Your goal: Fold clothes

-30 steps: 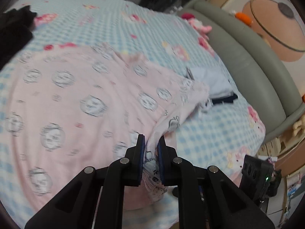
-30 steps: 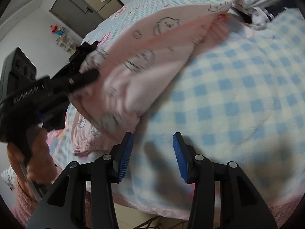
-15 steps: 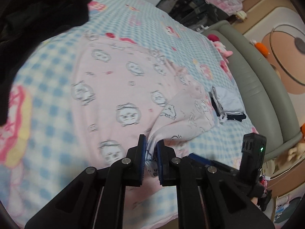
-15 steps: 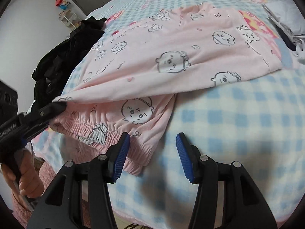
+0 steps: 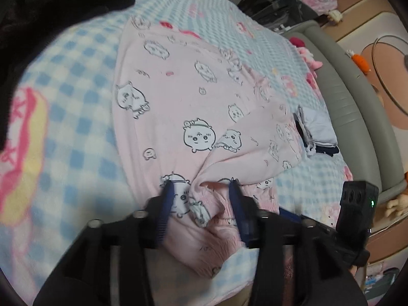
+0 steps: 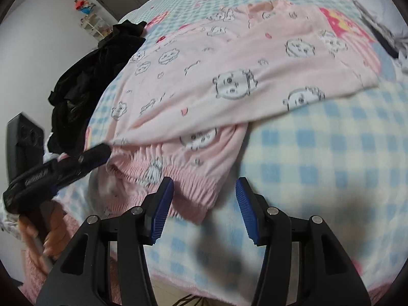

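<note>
Bed (image 6: 318, 153): slick fleece, so the pants (image 6: 229, 58) can slide if you drag them. They lie spread flat, one layer doubled over, waistband at the near edge. Your left gripper (image 5: 201, 204) straddles the waistband, fingers wide; right gripper (image 6: 204, 204) wide, holding nothing. Pinch one layer and the fold skews.

Dim, soft indoor light; motion blur throughout, with heavy fisheye edge warping.
</note>
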`<state>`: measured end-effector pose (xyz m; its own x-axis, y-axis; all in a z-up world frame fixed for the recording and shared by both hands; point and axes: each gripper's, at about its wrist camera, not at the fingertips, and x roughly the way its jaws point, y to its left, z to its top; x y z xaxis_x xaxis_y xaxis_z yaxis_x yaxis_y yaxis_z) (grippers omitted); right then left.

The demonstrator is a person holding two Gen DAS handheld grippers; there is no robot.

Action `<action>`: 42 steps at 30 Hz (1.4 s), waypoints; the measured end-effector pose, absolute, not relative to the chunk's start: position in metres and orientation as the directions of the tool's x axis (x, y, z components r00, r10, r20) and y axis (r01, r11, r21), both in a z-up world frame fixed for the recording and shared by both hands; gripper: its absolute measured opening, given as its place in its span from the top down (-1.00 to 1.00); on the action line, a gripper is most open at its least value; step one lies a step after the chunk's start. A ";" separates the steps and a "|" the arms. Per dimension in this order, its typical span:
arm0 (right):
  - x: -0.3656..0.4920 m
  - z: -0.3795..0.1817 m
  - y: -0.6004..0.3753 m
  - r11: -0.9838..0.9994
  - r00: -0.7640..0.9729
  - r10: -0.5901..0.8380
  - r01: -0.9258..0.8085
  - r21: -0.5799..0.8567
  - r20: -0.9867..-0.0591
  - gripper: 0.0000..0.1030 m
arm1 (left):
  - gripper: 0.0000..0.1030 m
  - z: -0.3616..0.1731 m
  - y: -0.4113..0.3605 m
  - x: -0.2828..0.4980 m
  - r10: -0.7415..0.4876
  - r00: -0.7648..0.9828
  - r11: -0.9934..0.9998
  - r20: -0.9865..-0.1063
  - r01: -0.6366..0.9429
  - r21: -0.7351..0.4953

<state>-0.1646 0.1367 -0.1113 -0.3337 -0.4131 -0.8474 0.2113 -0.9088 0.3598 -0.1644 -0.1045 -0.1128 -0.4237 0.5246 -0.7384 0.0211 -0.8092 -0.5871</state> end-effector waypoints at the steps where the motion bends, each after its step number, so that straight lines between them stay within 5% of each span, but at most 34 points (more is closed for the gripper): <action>1: -0.162 -0.112 0.137 -0.909 -0.330 -0.410 0.219 0.354 -0.850 -0.01 | 0.07 -0.116 -0.101 -0.167 0.520 -0.401 -0.818 -0.754 0.021 -0.575; 3: -0.157 -0.113 0.137 -0.910 -0.322 -0.405 0.234 0.343 -0.856 -0.03 | 0.17 -0.120 -0.095 -0.169 0.495 -0.379 -0.842 -0.782 0.012 -0.539; 5: -0.152 -0.114 0.136 -0.916 -0.319 -0.387 0.242 0.321 -0.865 -0.04 | 0.56 -0.119 -0.090 -0.168 0.478 -0.380 -0.856 -0.792 0.002 -0.517; 11: -0.159 -0.113 0.139 -0.939 -0.389 -0.341 0.185 0.290 -0.856 -0.02 | 0.68 -0.090 -0.090 -0.156 0.501 -0.433 -0.843 -0.749 -0.050 -0.535; 22: -0.166 -0.126 0.118 -0.967 -0.438 -0.225 0.207 0.146 -0.871 -0.04 | 0.71 -0.082 -0.101 -0.111 0.471 -0.504 -0.834 -0.724 0.013 -0.551; 33: -0.154 -0.107 0.141 -0.884 -0.364 -0.466 0.239 0.403 -0.806 -0.06 | 0.66 -0.126 -0.108 -0.102 0.496 -0.475 -0.787 -0.727 0.108 -0.608; 42: -0.167 -0.115 0.160 -0.863 -0.389 -0.492 0.100 0.495 -0.779 -0.07 | 0.50 -0.120 -0.106 -0.099 0.434 -0.485 -0.818 -0.759 0.140 -0.557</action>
<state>-0.1668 0.1601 -0.1154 -0.3891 -0.4918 -0.7789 0.0998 -0.8631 0.4951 -0.0991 -0.1059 -0.1199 -0.4850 0.4341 -0.7591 0.1397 -0.8185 -0.5573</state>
